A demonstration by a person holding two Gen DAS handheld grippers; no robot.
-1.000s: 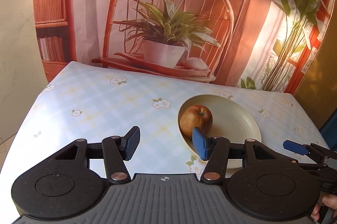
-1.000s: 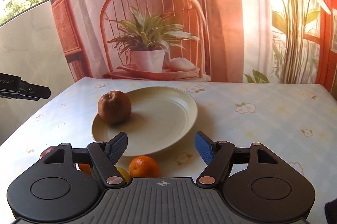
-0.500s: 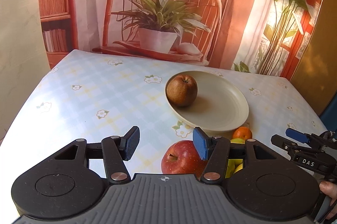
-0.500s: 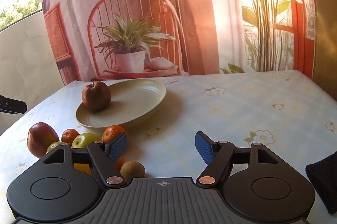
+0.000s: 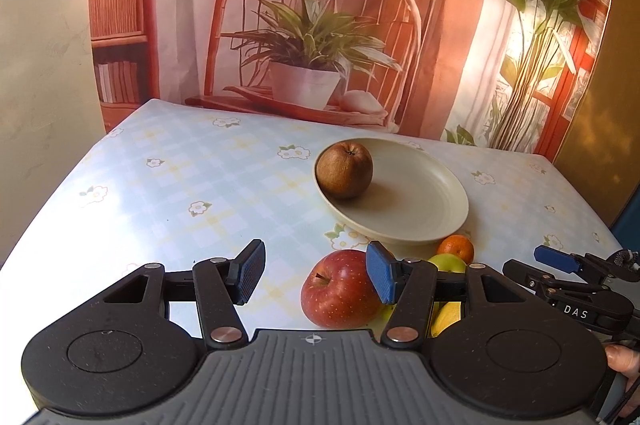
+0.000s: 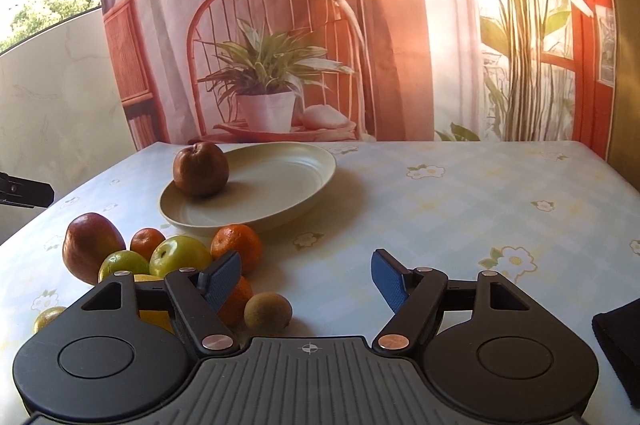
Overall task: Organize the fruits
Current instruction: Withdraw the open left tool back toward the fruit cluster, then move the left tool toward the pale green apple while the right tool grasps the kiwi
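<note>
We're looking past the left gripper [image 5: 316, 275] now, and the picture has changed a lot in a second: where we had only the plate [image 5: 440, 221] and its brown apple [image 5: 345, 170] in front of us, the view has pulled back and down, and a red apple [image 5: 340, 289] has come in at five o'clock of the gap, just this side of the right pad. Its jaws stand apart with nothing between them, no wider than before.

Over on the right gripper [image 6: 306, 279] the jaws have just been opening a touch further, and they too are empty: only bare tablecloth [image 6: 460, 209] lies between the pads. That view has also backed off from the plate, so the whole pile now shows at nine o'clock of the gripper: red apple, two green apples [image 6: 180, 257], oranges [image 6: 237, 247], something yellow tucked behind the left finger, and a kiwi [image 6: 268, 311] just inside the left pad at seven o'clock.

So where are we? One fruit sits on the plate at its ten o'clock edge; the rest lie loose on the cloth in a cluster touching the plate's near rim. We read this as both hands lining up for the next pick, the left on the red apple, the right perhaps on the kiwi or an orange. Nothing is gripped yet. The pile is tight, so a nudge could set round fruit rolling.
</note>
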